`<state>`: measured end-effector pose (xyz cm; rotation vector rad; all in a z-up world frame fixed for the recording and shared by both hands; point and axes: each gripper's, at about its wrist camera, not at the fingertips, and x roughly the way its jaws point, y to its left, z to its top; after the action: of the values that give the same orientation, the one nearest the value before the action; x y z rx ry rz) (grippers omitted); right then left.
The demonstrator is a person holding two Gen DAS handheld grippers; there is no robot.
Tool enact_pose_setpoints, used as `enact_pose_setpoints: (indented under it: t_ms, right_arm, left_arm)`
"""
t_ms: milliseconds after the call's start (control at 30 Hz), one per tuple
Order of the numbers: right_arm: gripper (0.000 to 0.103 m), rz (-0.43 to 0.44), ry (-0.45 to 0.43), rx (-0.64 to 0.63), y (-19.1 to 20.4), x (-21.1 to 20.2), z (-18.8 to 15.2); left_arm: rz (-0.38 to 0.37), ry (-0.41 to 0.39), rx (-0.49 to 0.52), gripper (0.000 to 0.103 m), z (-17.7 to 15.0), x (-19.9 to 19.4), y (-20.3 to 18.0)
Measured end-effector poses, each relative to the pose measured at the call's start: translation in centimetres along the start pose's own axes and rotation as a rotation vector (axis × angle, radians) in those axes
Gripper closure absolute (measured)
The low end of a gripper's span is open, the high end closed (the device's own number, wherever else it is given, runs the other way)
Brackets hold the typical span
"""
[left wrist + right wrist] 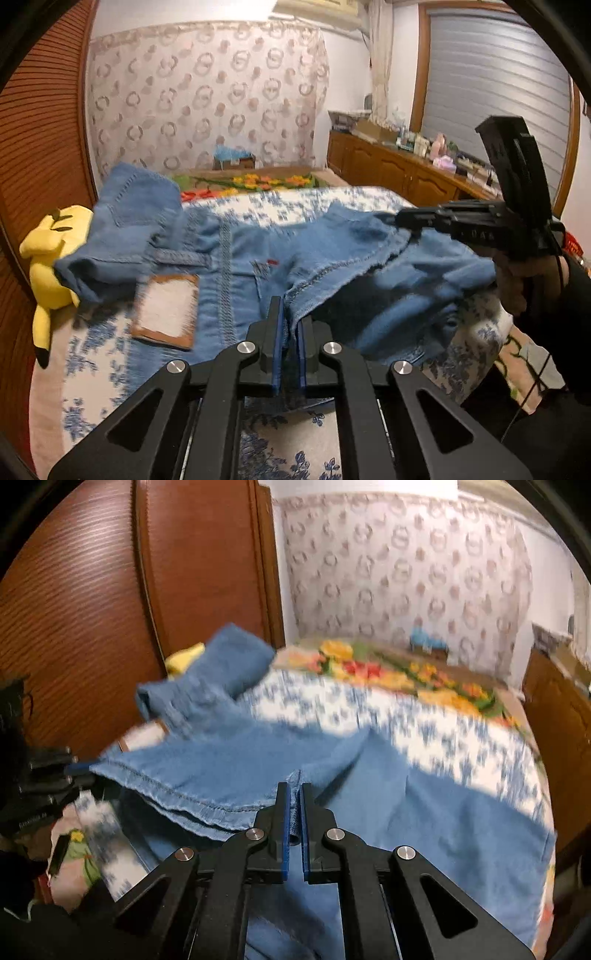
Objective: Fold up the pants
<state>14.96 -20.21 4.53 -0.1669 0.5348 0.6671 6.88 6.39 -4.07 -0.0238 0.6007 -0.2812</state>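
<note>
The blue denim pants [258,258] lie spread across the middle of both frames on a bed with a blue-and-white floral cover [96,354], the far part bunched toward the upper left and a brown-edged label [166,310] showing at centre left of the left wrist view. The left gripper [291,325], at bottom centre of that view, has its jaws nearly closed on a stitched denim edge. The right gripper [294,805], bottom centre of its own view, likewise pinches a fold of denim between narrow-set blue pads [283,830]; in the left wrist view it enters from the right, its tip at the lifted fabric. A yellow plush toy [51,266] sits at the left edge, beside a reddish wooden wardrobe [92,590]. A flowered blanket [258,181] lies beyond, and a wooden cabinet [388,170] stands at upper right.
</note>
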Motion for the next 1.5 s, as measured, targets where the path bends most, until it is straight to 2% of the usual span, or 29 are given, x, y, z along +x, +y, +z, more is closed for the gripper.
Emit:
enact_pose_setpoints:
  t_ms: [133,300,633,833,967,1033,1067,1100,1133,1300,1367,1433,1500]
  right_arm:
    - [0.099,0.018,-0.069,-0.048,1.4,-0.8,3.2]
    - [0.099,0.021,-0.086,-0.127,3.9,0.5,6.1]
    - [0.099,0.092,-0.044,-0.206,7.4,8.2,9.7]
    - [0.099,0.071,-0.009,-0.234,8.8,13.6,11.8]
    - [0.099,0.092,0.037,-0.231,9.4,15.4,12.2]
    - [0.086,0.102,0.026,-0.222,9.1,15.0,12.2]
    - [0.079,0.104,0.022,-0.214,9.1,14.7,12.3]
    - [0.066,0.105,0.021,-0.203,8.8,14.3,12.3]
    - [0.063,0.104,0.018,-0.198,8.7,13.7,12.2]
    - [0.060,0.088,-0.007,-0.171,7.8,11.2,11.1]
    - [0.058,0.072,-0.022,-0.147,6.7,9.5,10.1]
    - [0.055,0.054,-0.031,-0.116,5.6,8.3,8.8]
    - [0.054,0.030,-0.028,-0.082,4.2,6.8,7.1]
  left_arm:
    - [0.007,-0.030,-0.029,0.095,0.1,-1.7,1.4]
    - [0.036,-0.013,-0.044,0.096,-0.7,-2.1,2.7]
    - [0.066,0.026,-0.116,0.096,-2.7,-2.3,5.6]
    - [0.082,0.065,-0.144,0.096,-3.6,-1.8,6.9]
    - [0.098,0.078,-0.161,0.096,-3.7,-1.6,7.6]
    - [0.102,0.075,-0.165,0.095,-3.7,-1.6,7.8]
    - [0.105,0.073,-0.168,0.093,-3.6,-1.6,7.9]
    - [0.108,0.070,-0.171,0.089,-3.6,-1.7,8.0]
    - [0.117,0.069,-0.174,0.085,-3.6,-1.8,8.1]
    - [0.133,0.062,-0.163,0.080,-3.3,-1.9,7.8]
    - [0.140,0.059,-0.157,0.072,-3.1,-2.0,7.6]
    - [0.146,0.043,-0.149,0.054,-2.9,-2.3,7.4]
    - [0.143,0.027,-0.146,0.051,-2.8,-2.4,7.1]
